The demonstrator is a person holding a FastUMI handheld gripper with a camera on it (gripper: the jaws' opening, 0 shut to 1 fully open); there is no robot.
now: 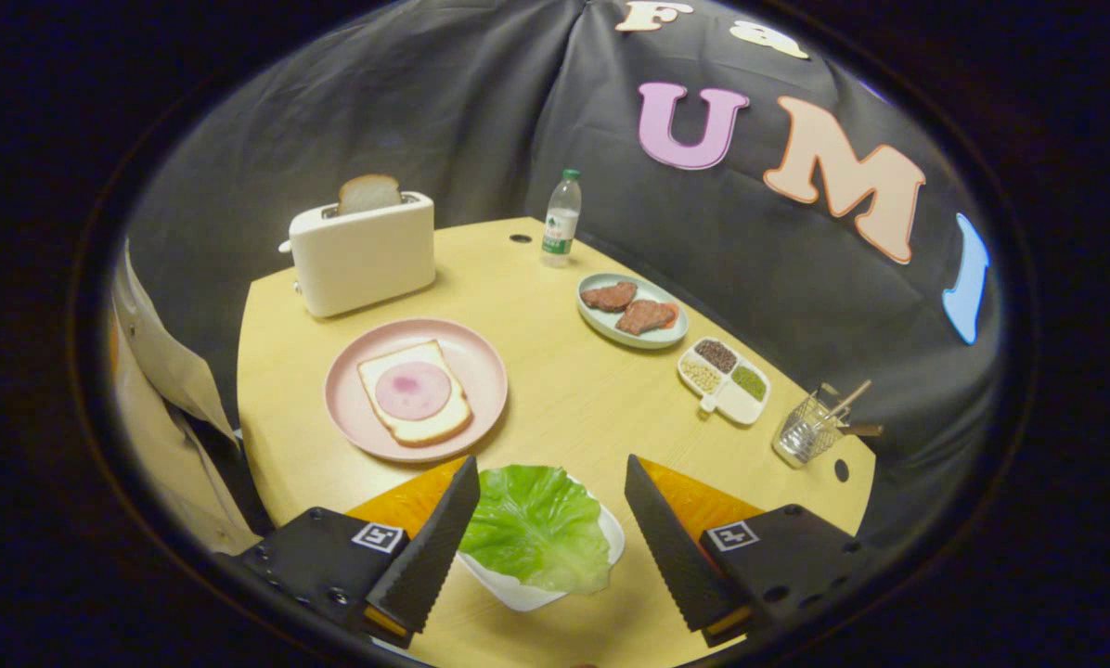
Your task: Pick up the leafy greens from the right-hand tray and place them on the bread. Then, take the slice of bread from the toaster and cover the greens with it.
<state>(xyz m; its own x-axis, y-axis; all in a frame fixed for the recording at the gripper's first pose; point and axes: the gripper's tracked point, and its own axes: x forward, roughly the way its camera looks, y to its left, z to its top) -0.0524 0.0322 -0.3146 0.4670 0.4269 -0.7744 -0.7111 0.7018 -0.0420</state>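
A green lettuce leaf (536,527) lies in a small white tray (518,590) on the wooden table, right between my two fingers. My gripper (552,473) is open above it, touching nothing. Beyond the fingers, a pink plate (488,364) carries a slice of bread (414,393) topped with a round pink slice of ham. Farther back stands a white toaster (362,252) with a second slice of bread (368,193) sticking up out of its slot.
An oval plate with two pieces of meat (631,310) and a divided white dish of grains (724,378) sit to the right of the pink plate. A water bottle (561,217) stands at the back. A wire holder with utensils (810,429) is near the right table edge.
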